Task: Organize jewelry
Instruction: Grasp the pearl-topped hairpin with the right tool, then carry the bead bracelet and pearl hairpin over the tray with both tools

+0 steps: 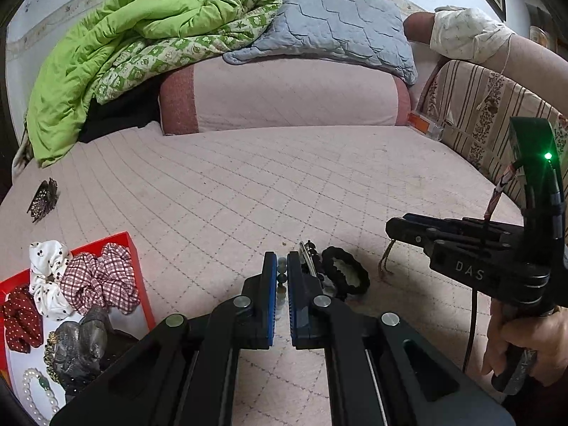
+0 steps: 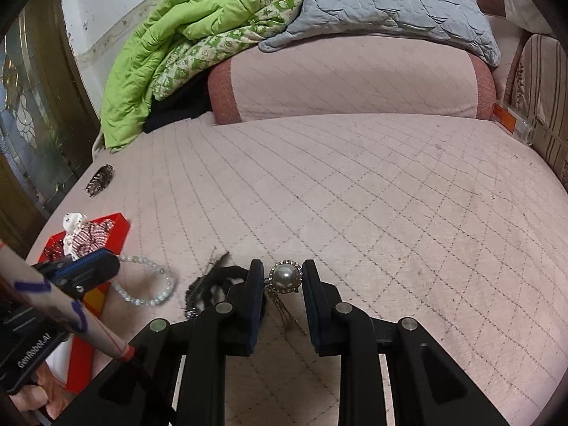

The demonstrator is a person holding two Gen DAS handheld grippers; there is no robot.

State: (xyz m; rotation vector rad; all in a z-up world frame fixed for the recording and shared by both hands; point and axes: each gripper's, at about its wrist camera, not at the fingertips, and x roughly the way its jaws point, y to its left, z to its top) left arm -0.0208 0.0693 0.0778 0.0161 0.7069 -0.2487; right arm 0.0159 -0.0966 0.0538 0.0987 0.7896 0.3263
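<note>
My left gripper (image 1: 282,284) is shut on a strand of pale green-grey beads (image 1: 281,277). In the right wrist view that bead bracelet (image 2: 149,280) hangs as a loop from the left gripper (image 2: 106,266), beside the red tray (image 2: 119,225). My right gripper (image 2: 284,280) is shut on a pearl earring (image 2: 285,276) with a sparkly rim, held just above the bed. Its thin gold tassel (image 2: 284,314) dangles below. The same tassel (image 1: 385,264) shows under the right gripper (image 1: 390,227) in the left wrist view. The red tray (image 1: 124,239) holds several scrunchies (image 1: 99,280).
A black scrunchie (image 1: 346,271) and a metal hair clip (image 1: 307,259) lie on the pink quilted bed (image 1: 248,184) between the grippers. A dark claw clip (image 1: 42,198) lies far left. Green bedding (image 1: 117,46), a grey pillow (image 1: 337,21) and a bolster (image 1: 284,96) line the back.
</note>
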